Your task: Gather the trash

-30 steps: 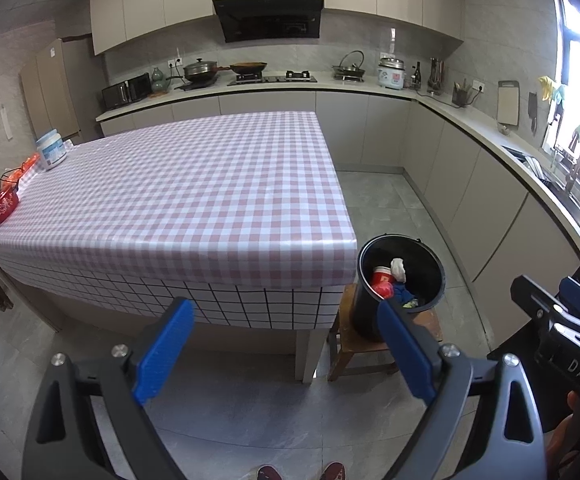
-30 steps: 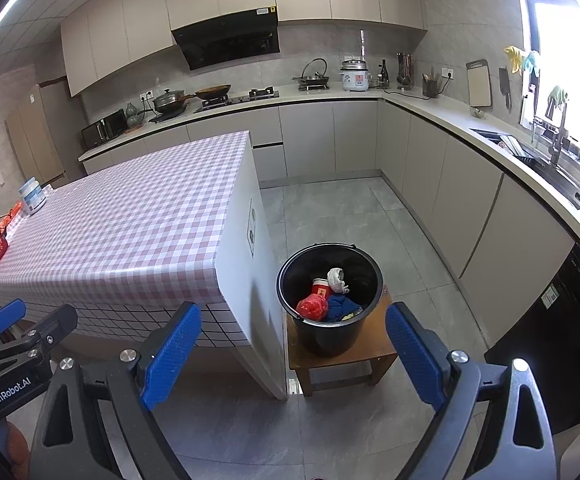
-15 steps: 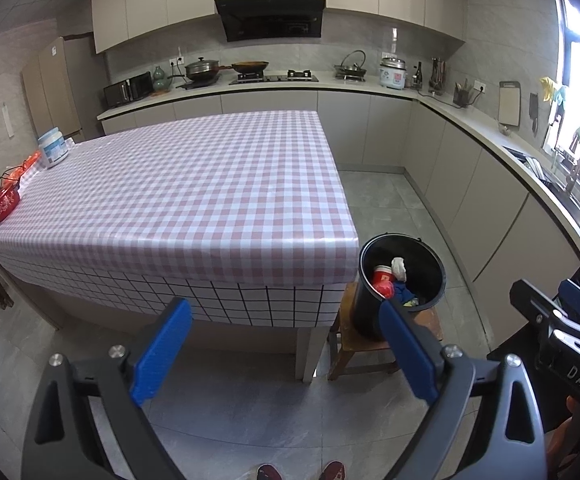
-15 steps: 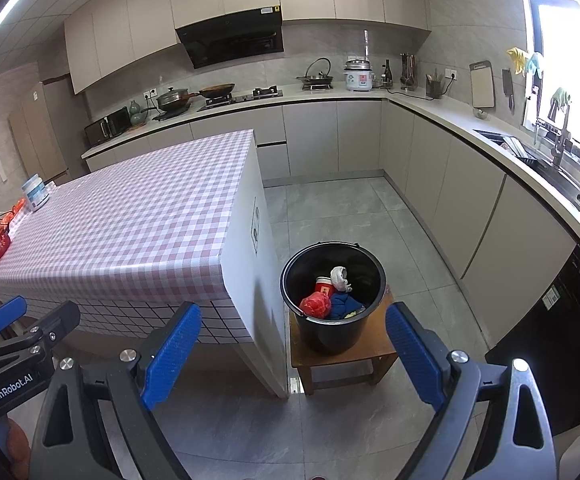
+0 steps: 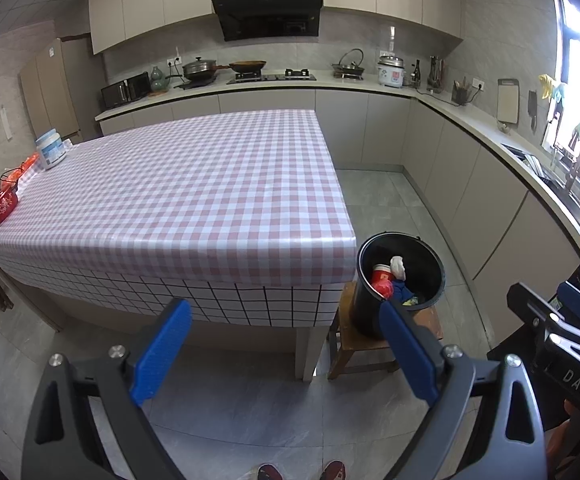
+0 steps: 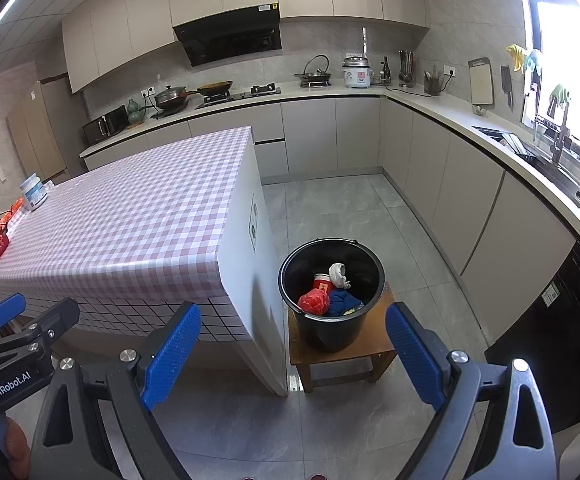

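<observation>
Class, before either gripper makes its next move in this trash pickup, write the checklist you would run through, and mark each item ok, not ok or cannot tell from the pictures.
1. Left gripper open and holding nothing: ok.
2. Right gripper open and holding nothing: ok.
3. Black bucket upright on the wooden stool, mouth uncovered: ok.
4. Room left in the bucket above the red bag, red cup, white wad and blue cloth: ok.
5. Trash left on the checked tablecloth: cannot tell; only a white tub and red items at its far left edge.
6. Floor path to the bucket free: ok.
</observation>
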`<state>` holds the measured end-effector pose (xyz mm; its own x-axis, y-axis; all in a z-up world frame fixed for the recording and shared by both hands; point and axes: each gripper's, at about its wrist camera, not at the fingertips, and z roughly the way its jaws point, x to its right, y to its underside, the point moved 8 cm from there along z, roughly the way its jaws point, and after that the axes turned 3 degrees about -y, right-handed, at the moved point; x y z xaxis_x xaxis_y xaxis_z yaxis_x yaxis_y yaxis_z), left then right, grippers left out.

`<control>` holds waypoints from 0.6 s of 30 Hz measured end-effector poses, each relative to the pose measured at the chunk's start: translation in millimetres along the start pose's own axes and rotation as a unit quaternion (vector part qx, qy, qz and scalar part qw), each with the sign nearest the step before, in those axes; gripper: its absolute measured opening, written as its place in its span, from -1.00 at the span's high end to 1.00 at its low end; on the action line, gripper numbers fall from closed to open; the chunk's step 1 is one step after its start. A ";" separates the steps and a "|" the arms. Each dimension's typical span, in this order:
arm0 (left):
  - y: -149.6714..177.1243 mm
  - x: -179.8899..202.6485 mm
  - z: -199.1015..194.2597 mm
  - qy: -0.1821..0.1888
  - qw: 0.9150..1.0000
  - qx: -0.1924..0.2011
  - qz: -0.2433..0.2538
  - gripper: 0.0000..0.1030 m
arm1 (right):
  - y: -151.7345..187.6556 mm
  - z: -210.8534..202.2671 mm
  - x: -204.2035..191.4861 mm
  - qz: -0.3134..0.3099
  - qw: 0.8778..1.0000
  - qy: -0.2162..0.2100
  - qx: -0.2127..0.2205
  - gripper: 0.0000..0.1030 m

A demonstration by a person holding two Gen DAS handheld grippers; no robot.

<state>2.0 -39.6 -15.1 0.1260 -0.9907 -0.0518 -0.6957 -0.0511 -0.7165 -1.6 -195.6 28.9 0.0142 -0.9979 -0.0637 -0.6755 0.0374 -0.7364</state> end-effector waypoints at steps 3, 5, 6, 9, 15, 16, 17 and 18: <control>-0.7 0.9 0.2 0.001 1.000 -0.001 0.001 -0.86 | 0.0 0.0 -0.2 -0.001 1.000 0.000 0.000 -0.84; -1.0 1.6 0.6 0.000 1.000 -0.001 0.001 -0.86 | 0.1 0.4 0.0 -0.001 1.000 0.000 0.000 -0.84; -1.1 1.8 0.8 0.000 1.000 -0.001 0.001 -0.86 | 0.1 0.6 -0.2 0.000 1.000 -0.001 0.000 -0.84; -1.3 2.7 1.7 0.000 1.000 -0.002 0.002 -0.86 | 0.2 2.2 0.1 0.000 1.000 -0.001 -0.001 -0.84; -0.2 4.0 7.7 0.003 1.000 -0.010 0.002 -0.86 | -0.6 4.1 0.1 0.000 1.000 -0.001 -0.003 -0.84; 0.0 3.8 8.8 0.003 1.000 -0.011 0.002 -0.86 | -0.3 4.9 0.2 0.000 1.000 -0.001 -0.003 -0.84; 0.1 4.0 9.5 0.004 1.000 -0.012 0.001 -0.86 | 0.0 5.6 0.4 0.000 1.000 -0.001 -0.003 -0.84; 0.2 4.4 10.4 0.005 1.000 -0.013 0.002 -0.86 | -0.1 6.5 0.3 0.001 1.000 -0.001 -0.004 -0.84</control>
<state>9.8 -42.7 -22.6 0.1165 -0.9921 -0.0473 -0.7140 -0.0505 -0.6983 3.2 -195.6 24.6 0.0150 -0.9977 -0.0659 -0.6809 0.0380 -0.7314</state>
